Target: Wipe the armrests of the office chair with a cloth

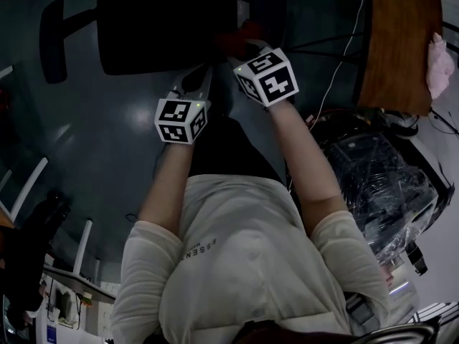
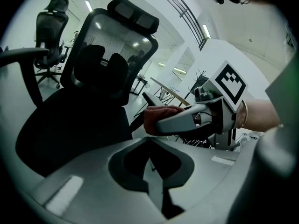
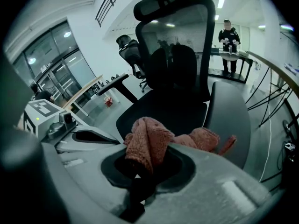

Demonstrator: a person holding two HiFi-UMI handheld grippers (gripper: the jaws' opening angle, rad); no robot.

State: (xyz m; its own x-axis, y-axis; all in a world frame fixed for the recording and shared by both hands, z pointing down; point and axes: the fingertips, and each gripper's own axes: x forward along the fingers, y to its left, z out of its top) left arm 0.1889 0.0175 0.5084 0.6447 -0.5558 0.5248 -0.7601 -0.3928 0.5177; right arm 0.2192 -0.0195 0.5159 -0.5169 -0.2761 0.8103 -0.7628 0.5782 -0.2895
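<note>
Cloth (image 3: 149,143): reddish terry, bunched. The right gripper (image 3: 141,169) has its jaws clenched on one fold of it, and the loose end spills forward toward the armrest (image 3: 229,120). We cannot tell whether it touches the pad. We judge the cloth light, soft and limp. It will crumple rather than push, so the jaws need to press down behind it and drag it flat along the pad. The hold is on a single bunched fold. A hold nearer the middle would leave more free nap for wiping, and a thin pinch could slip out under friction. Left gripper (image 2: 150,153): jaws closed together, nothing between them, held just beside the right one. The armrest pad looks smooth, grey, gently curved and firm. The far armrest (image 1: 51,38) stands across the seat of the chair (image 3: 177,64), and neither tool is touching it. We see no castors, but if the chair has them, a hard sideways wipe may roll or swivel it. Room: smooth grey floor (image 1: 115,142), a wooden desk (image 1: 398,41) to the right with a pink rag (image 1: 439,64) at its edge, other chairs (image 2: 51,22), a glazed wall (image 3: 60,64), and one person (image 3: 229,36) standing at a distant table.
</note>
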